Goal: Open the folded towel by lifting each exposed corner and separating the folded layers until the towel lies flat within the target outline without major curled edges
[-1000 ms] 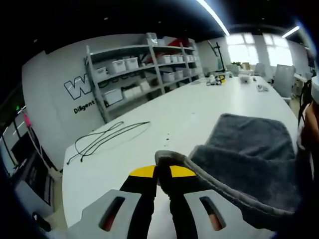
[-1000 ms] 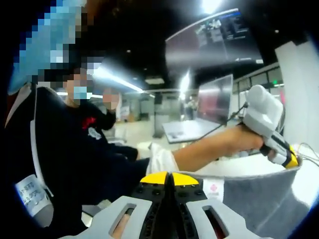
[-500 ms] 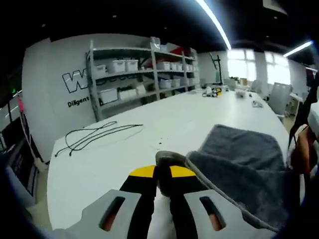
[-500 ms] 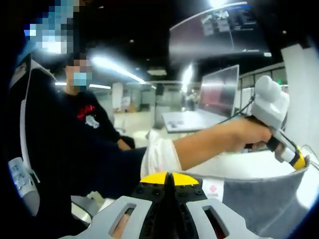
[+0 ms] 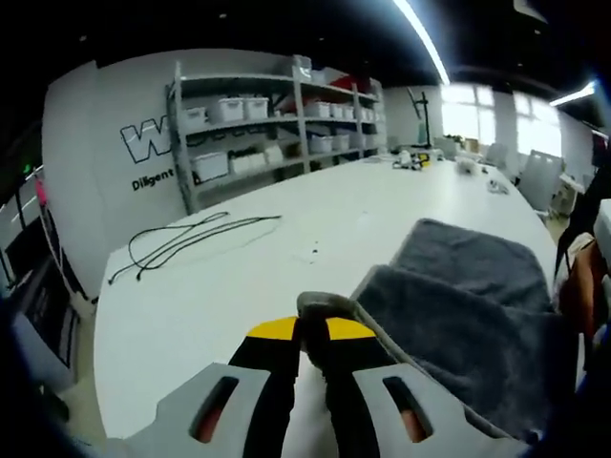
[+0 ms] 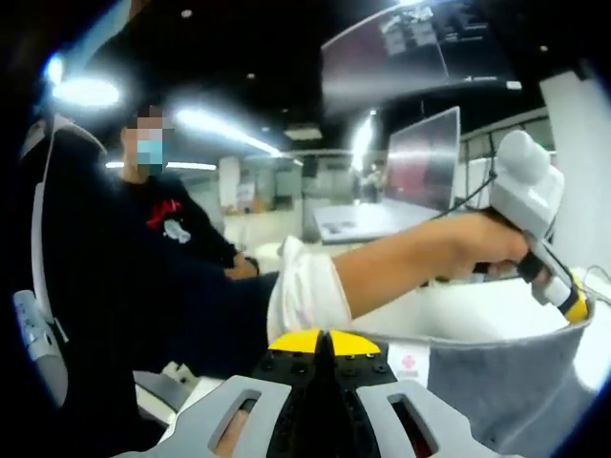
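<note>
We have both claws — left claw [image 5: 312, 341] and right claw [image 6: 323, 348] — clamped tight on the hemmed edge of the towel [image 5: 468, 315], a soft, limp, light cloth that sags beyond them and is best gripped at its corners.

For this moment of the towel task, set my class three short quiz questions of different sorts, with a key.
1. True or false: the left gripper is shut on an edge of the grey towel.
2. What lies on the white table near the shelves? A) black cable B) scissors C) cup
3. Fill in: the right gripper is shut on the towel's ____ edge.

Key: 1 true; 2 A, the black cable; 3 top, by its label.
</note>
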Demonstrator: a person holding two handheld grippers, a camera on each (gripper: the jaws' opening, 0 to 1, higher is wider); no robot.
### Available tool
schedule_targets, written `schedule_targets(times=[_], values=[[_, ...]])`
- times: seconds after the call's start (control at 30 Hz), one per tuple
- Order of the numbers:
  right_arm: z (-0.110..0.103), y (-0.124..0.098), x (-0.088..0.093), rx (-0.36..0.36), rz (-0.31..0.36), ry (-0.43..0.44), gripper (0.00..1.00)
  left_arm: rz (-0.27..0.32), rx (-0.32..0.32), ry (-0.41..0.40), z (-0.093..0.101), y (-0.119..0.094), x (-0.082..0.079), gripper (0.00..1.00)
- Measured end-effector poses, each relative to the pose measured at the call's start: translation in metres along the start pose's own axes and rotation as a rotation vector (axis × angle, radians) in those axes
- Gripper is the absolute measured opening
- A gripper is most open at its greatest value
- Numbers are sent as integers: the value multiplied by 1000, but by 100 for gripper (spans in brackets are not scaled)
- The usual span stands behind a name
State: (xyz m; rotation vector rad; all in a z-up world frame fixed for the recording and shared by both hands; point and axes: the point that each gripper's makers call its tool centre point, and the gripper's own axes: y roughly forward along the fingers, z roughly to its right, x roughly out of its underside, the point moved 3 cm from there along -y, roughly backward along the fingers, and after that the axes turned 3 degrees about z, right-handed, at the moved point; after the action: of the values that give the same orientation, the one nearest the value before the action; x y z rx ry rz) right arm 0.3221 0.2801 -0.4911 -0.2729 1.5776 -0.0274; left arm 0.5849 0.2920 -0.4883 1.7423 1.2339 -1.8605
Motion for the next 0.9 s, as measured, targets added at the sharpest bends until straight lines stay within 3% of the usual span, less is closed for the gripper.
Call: schedule_targets(times=[0.57, 0.77, 0.9], values=[[-1, 11, 26, -15, -65, 22, 0, -122, -1, 33, 4, -2, 29, 11], [-1, 15, 33, -21, -86, 34, 0, -189, -5, 37, 0, -4, 42, 12], [-4, 17, 40, -26, -106, 30, 0, -200, -10, 46, -3, -5, 45, 12]])
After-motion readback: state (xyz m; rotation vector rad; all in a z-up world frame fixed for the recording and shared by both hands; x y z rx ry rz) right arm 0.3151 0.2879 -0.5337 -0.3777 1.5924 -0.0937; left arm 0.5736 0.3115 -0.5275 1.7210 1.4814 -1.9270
